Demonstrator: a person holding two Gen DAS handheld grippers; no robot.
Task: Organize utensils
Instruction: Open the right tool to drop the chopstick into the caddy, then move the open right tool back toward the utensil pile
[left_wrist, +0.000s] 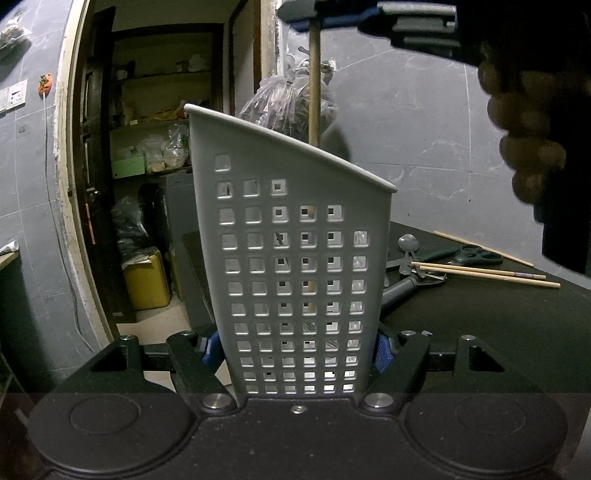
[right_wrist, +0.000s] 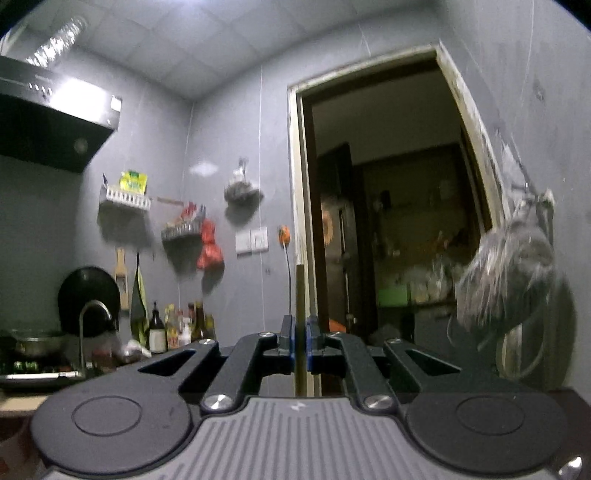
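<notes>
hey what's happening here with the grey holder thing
A person with a gripper in each hand is sorting utensils. The left gripper clamps the grey perforated utensil holder upright. The right gripper holds a wooden chopstick upright, its lower end inside the holder. More chopsticks, a spoon and scissors lie on the dark table.

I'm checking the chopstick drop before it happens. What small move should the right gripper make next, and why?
Probably open the right gripper: its chopstick hangs upright with its lower end already inside the grey holder, which the left gripper clamps steady. Release should let it stand there.
</notes>
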